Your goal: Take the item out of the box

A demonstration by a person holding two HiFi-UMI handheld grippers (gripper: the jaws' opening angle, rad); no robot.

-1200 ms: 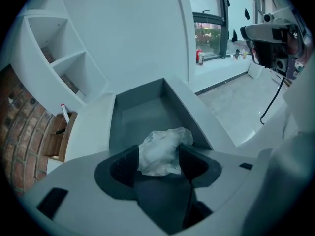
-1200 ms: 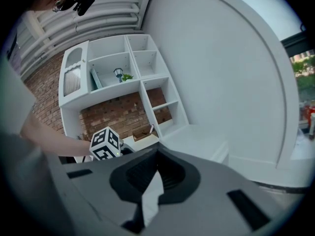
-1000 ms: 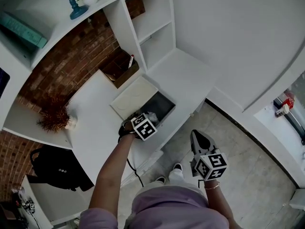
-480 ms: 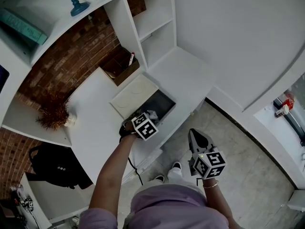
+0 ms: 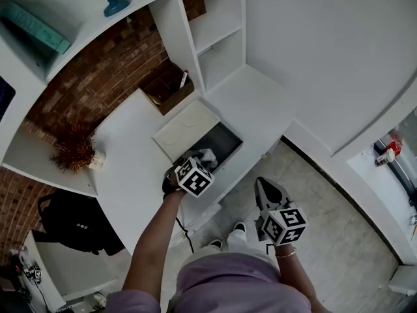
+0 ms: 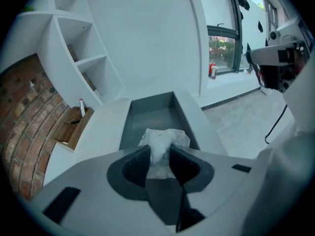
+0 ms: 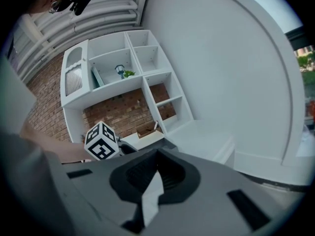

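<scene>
A dark grey open box (image 5: pixel 225 147) stands at the front edge of the white desk. In the left gripper view the box (image 6: pixel 149 118) lies right below the jaws. My left gripper (image 5: pixel 201 162) hangs over its near end, pointing steeply down. Its jaws have just been closing, and the left gripper (image 6: pixel 160 155) is now shut on a white crumpled item (image 6: pixel 164 140), both pads pressing its sides. From the head view the item (image 5: pixel 208 155) shows just above the box rim. My right gripper (image 5: pixel 264 188) is held low over the floor, away from the desk; the right gripper (image 7: pixel 156 170) is shut and empty.
The box's white lid (image 5: pixel 185 130) lies on the desk just behind the box. A brown wooden organiser (image 5: pixel 167 90) with a marker sits against the brick wall. White shelves (image 5: pixel 218 41) rise behind, a dried plant (image 5: pixel 73 152) is at the left, and a black bag (image 5: pixel 77 223) lies below it.
The left gripper's jaws have closed on the white item and it has risen a little above the box. The right gripper has stayed in place.
</scene>
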